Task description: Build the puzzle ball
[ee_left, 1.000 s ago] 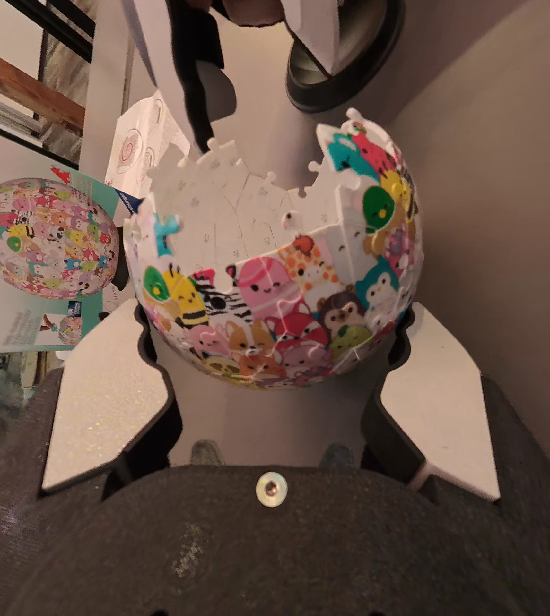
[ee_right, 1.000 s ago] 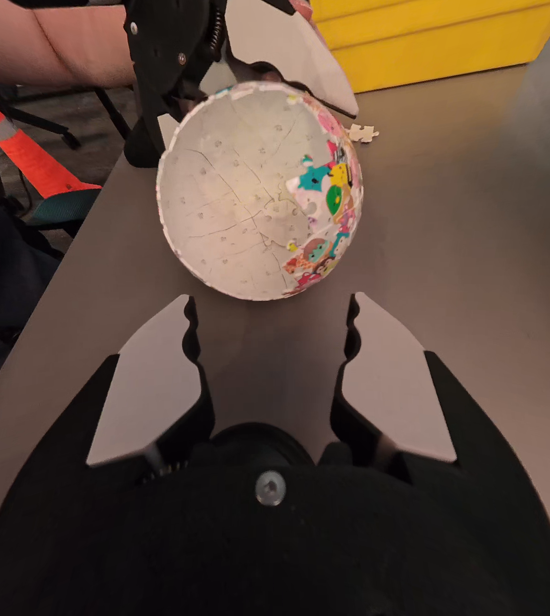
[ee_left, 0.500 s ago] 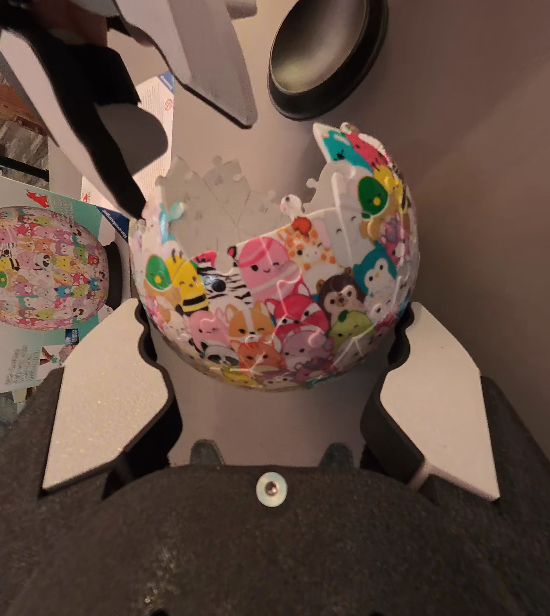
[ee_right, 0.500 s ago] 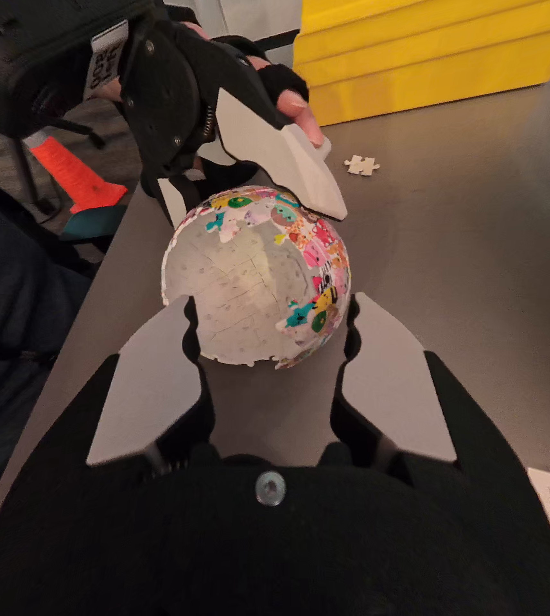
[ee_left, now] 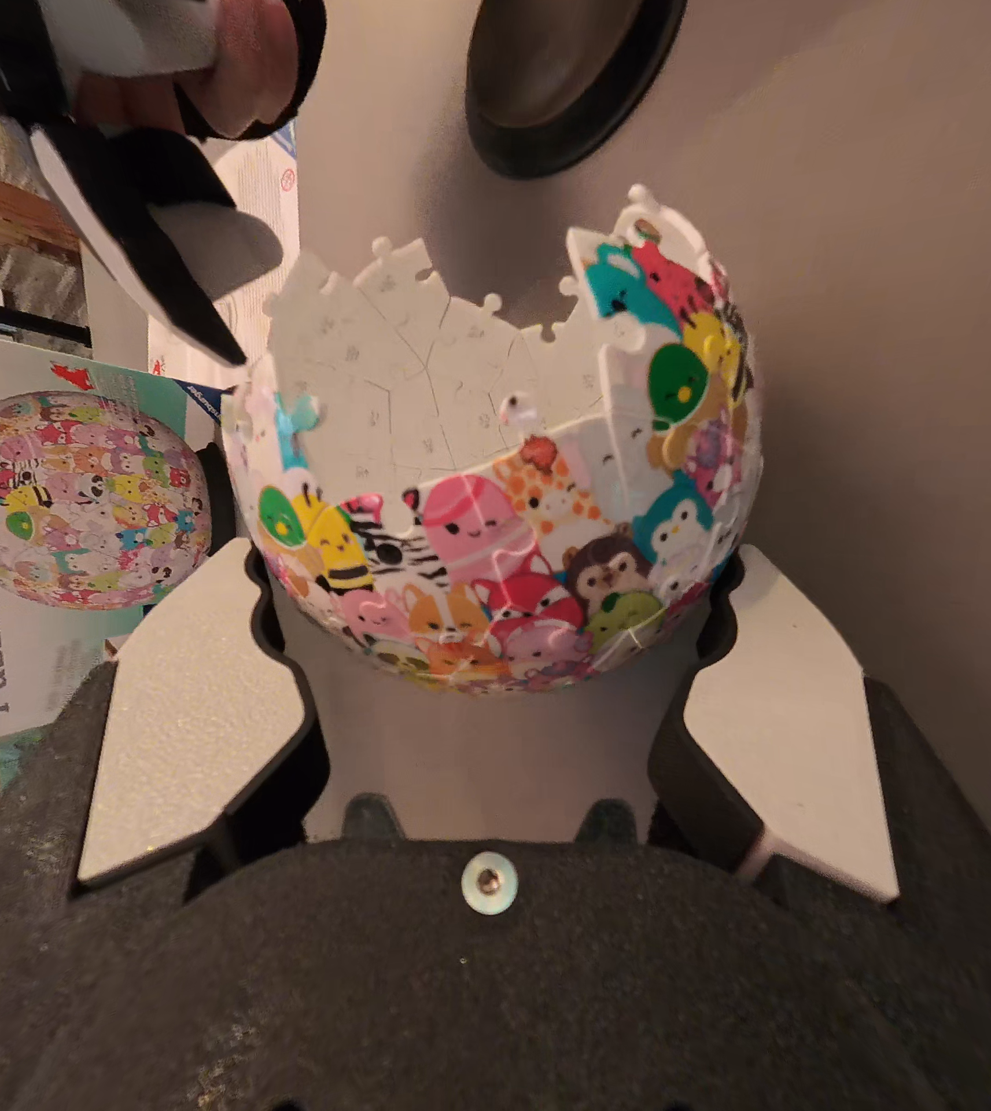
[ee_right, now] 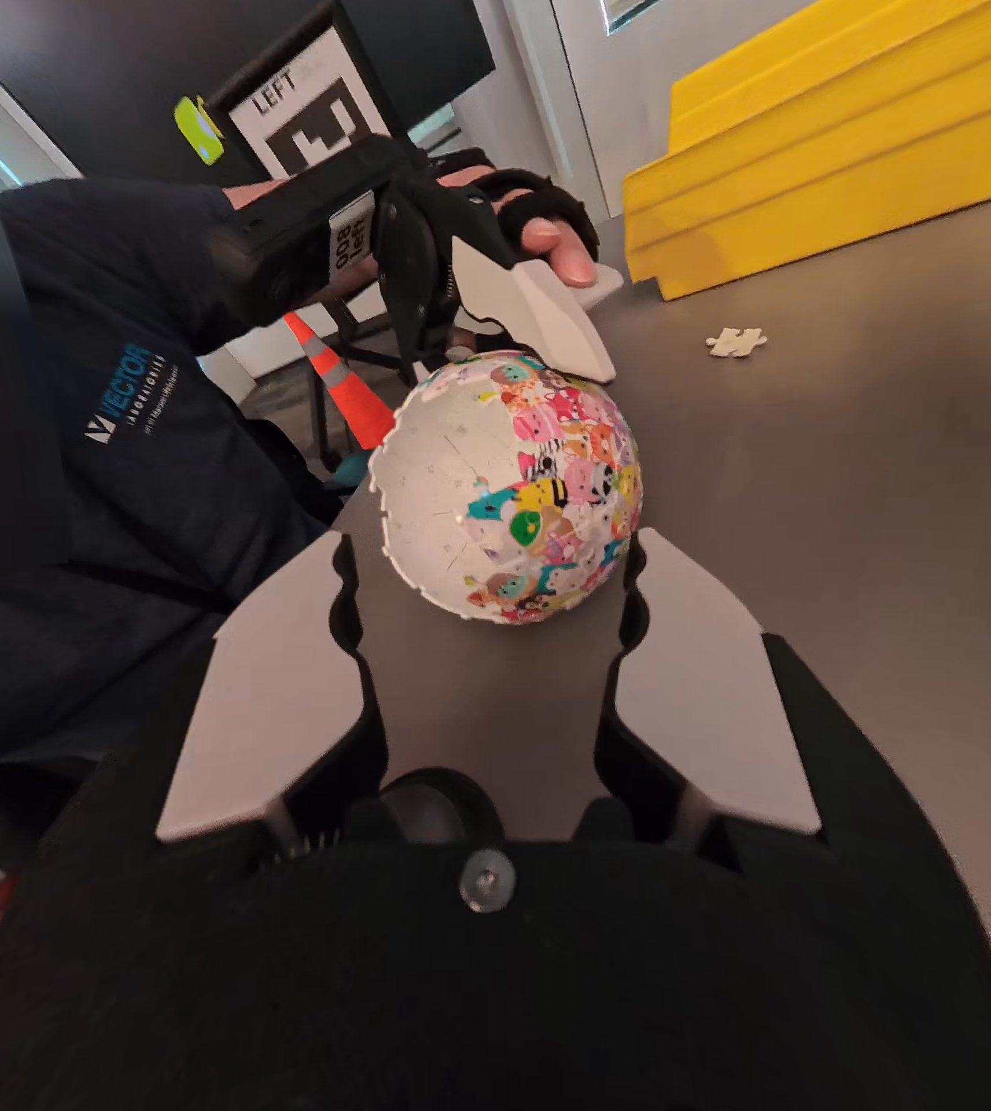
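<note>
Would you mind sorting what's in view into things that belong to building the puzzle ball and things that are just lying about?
Belongs to the job:
- half-built puzzle ball
- loose puzzle piece on the table
- puzzle box, showing the finished ball
- left gripper, right gripper, both open

Just lying about:
- yellow bins
- orange cone
- black dish
</note>
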Motion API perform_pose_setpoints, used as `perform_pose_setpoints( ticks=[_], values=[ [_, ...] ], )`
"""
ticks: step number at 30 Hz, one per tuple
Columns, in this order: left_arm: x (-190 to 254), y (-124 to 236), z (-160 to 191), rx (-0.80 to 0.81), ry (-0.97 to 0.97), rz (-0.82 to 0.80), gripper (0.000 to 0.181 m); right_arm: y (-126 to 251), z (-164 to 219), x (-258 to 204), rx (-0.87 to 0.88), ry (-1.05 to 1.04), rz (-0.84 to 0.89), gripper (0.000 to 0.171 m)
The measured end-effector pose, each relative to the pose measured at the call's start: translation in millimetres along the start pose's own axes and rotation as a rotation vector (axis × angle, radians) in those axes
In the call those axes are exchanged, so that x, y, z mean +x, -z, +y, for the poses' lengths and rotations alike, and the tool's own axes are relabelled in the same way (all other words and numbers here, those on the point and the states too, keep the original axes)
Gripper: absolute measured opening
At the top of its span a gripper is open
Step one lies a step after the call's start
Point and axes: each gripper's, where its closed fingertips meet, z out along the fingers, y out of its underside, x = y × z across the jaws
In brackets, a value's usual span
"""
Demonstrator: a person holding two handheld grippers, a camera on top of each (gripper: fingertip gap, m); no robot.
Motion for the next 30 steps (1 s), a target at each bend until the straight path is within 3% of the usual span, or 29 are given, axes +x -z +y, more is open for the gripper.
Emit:
perform_pose_setpoints(
  ticks=[3,6,11,19,25,30],
  values=[
    [-4,-2,4,-0.009,-0.015,0.012,0.135,7,15,22,-0.059,0.015,0.096,0.080],
    [-8,-5,8,-0.016,-0.033,0.019,0.135,6,37,46,-0.233,0.153,0.268,0.080],
    [-14,-8,18,-0.034,-0.038,0.030,0.134,-11,44,55,-0.396,0.434,0.390,0.078],
    [-22,-5,25,-0.024,-0.007,-0.005,0.128,-22,44,38,-0.454,0.553,0.399,0.064],
    [-21,-4,28,-0.030,0.029,-0.014,0.125,-23,53,39,-0.508,0.552,0.434,0.065],
    [-20,2,44,-0.021,0.176,-0.047,0.120,-29,61,41,-0.538,0.531,0.441,0.065]
  ],
)
